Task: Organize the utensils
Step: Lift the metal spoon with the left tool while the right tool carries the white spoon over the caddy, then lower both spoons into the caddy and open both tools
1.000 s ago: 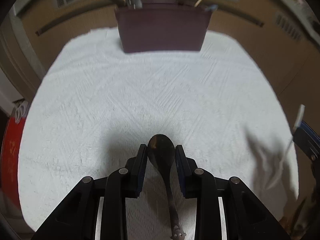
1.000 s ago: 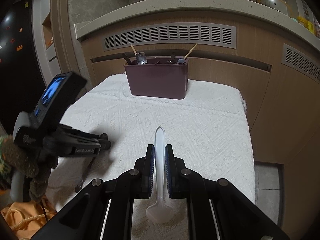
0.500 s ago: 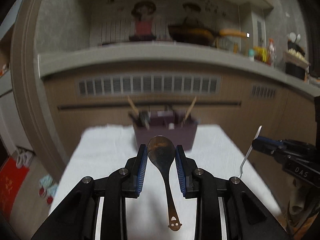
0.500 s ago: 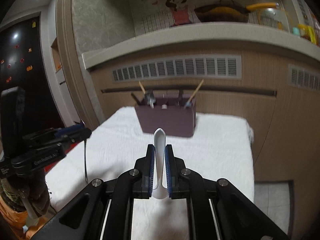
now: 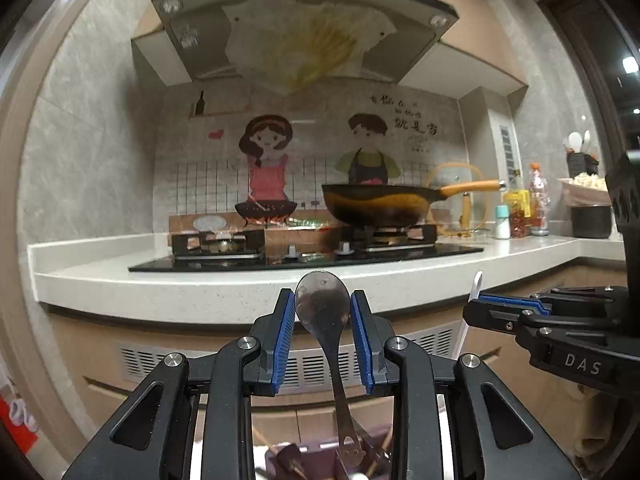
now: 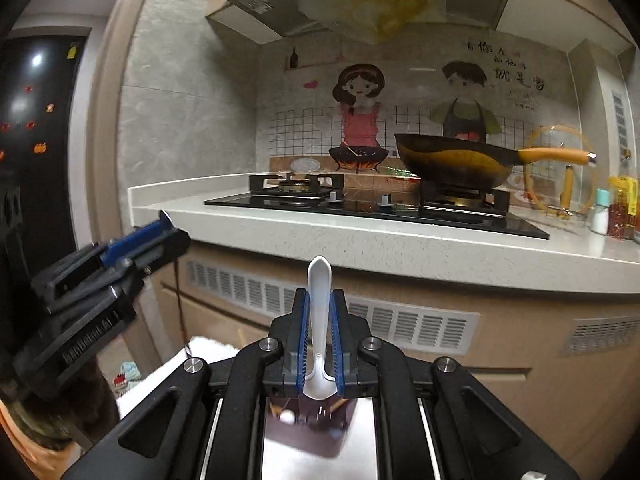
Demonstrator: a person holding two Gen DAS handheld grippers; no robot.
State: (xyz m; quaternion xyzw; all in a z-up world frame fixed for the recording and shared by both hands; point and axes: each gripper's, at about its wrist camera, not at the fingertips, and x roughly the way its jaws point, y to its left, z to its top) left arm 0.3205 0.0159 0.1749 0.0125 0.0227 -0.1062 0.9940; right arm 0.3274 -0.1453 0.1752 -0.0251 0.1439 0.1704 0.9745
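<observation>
I count two grippers: my left gripper (image 5: 322, 334) and my right gripper (image 6: 319, 338). Two spoons: one metal spoon (image 5: 325, 320), one white spoon (image 6: 319, 320). One utensil holder (image 6: 316, 426) at six o'clock. One wok (image 5: 380, 202) at one o'clock.

Both wrist cams look forward along their fingers, close behind them, roughly level at the counter (image 5: 224, 288); left view catches the right gripper (image 5: 476, 312) at its right edge, right view the left gripper (image 6: 168, 236) at left; shared: wok (image 5: 376, 204), utensil box (image 6: 320, 428) low.
</observation>
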